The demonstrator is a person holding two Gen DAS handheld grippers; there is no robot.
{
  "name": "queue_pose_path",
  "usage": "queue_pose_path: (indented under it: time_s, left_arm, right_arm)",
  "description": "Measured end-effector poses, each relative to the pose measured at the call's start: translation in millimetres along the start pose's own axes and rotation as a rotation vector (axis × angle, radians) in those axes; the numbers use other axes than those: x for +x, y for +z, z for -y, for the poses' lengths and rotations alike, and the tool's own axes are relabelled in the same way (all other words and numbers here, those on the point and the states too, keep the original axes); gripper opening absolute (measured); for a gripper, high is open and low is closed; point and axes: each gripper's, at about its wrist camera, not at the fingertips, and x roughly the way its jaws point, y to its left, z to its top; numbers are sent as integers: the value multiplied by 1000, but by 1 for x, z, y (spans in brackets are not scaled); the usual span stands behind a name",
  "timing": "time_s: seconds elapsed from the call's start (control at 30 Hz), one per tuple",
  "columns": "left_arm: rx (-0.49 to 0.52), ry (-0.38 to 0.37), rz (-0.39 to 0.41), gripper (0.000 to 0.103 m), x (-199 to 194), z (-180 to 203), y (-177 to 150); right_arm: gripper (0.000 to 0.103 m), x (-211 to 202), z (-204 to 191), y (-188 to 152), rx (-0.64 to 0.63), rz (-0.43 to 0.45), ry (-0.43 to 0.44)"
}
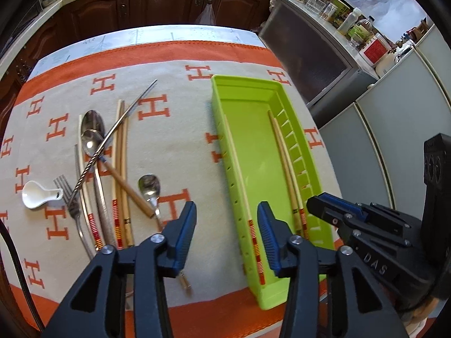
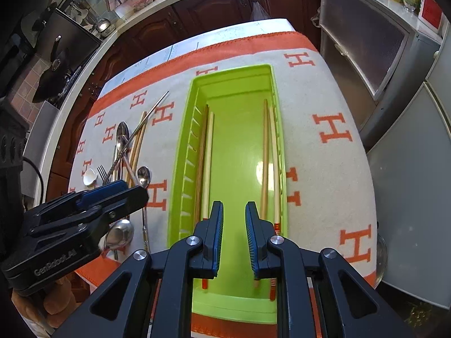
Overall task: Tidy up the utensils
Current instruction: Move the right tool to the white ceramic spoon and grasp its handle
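**Both tongs empty, four chopsticks in tray**

Left tongs (image 1: 227,236): wide open, nothing held, hovering over the cloth (image 1: 180,140) at the near left edge of the green tray (image 1: 272,295). Right tongs (image 2: 234,238): partly open, nothing between the pads, above the near end of the tray (image 2: 234,309), pointing down its length.

Inside tray: two chopsticks against the left wall (image 2: 207,163), two against the right wall (image 2: 267,157), lying lengthwise, red-banded ends nearest. Middle of tray floor bare.

Left of tray, on the cloth-covered surface: loose pile (image 1: 107,169) — pale chopsticks with red bands (image 1: 119,169), long metal spoon (image 1: 91,129), twisted metal rod (image 1: 112,135) crossing on top, wooden-handled utensil (image 1: 126,191) lying diagonal. Small metal spoon (image 1: 149,187) just right of the pile, fork (image 1: 70,200) and white ceramic spoon (image 1: 35,195) on its left, apart from the tray.

Beyond the surface: dark wood cabinets (image 1: 169,0).
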Motion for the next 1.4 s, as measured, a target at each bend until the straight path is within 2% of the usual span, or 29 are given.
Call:
queue_pose_path:
  time_s: [0.07, 0.23, 0.43, 0.73, 1.07, 1.2, 1.33, 1.4]
  left_arm:
    - [3, 20, 4, 46, -3, -7, -8]
    - [15, 75, 26, 65, -12, -28, -33]
    - [-40, 145, 38, 67, -26, -72, -61]
    - [-186, 193, 44, 70, -41, -138, -85]
    - [-237, 300, 96, 70, -51, -190, -91]
    - [-268, 366, 127, 71, -58, -220, -97]
    - [-318, 394, 144, 71, -64, -249, -97]
    - [-340, 398, 154, 71, -67, -262, -96]
  right_arm:
    - [17, 3, -2, -4, -3, -7, 1]
    - [19, 10, -14, -15, -25, -29, 0]
    - [21, 15, -38, -21, -67, -43, 6]
    - [22, 16, -93, -15, -159, -46, 39]
    - [23, 32, -168, -12, -182, -59, 183]
    - [24, 47, -205, -10, -183, -70, 240]
    - [33, 65, -241, -9, -175, -52, 294]
    - [34, 77, -260, -8, -173, -45, 328]
